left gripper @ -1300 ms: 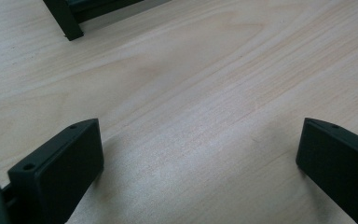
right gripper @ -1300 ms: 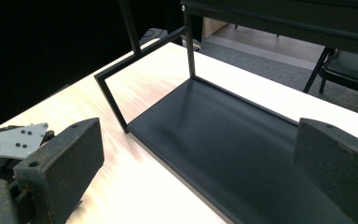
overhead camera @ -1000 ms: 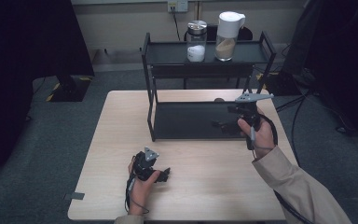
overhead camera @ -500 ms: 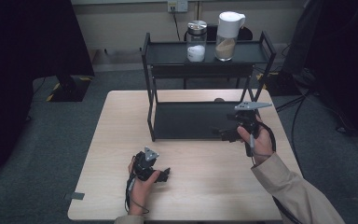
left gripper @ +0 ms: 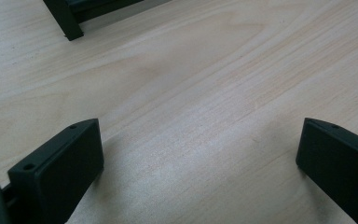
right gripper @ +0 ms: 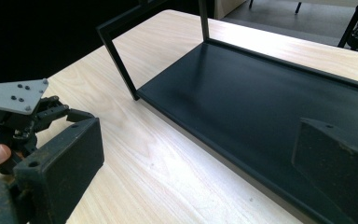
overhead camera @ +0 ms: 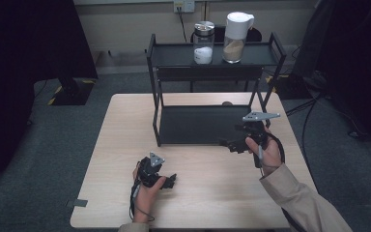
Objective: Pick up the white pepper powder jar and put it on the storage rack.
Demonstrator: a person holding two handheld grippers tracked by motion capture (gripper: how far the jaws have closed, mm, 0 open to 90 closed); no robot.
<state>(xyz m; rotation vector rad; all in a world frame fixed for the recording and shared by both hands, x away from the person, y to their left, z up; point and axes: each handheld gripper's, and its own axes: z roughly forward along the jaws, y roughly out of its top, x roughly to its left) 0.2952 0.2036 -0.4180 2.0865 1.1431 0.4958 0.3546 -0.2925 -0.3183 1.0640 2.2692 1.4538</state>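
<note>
R gripper (overhead camera: 228, 144) hovered w/ fingers apart, empty, at the front edge of the black rack (overhead camera: 199, 123) on the counter (overhead camera: 212, 193); its lower shelf lay just ahead. L gripper (overhead camera: 170, 181), fingers apart, rested farther back.

Light wood table (overhead camera: 125, 145) with a black two-tier metal shelf (overhead camera: 203, 124) sitting on its far half. The shelf's top tier carries a glass jar (overhead camera: 204, 42) and a white-lidded pitcher (overhead camera: 235, 37) side by side; lower tier's bare.
</note>
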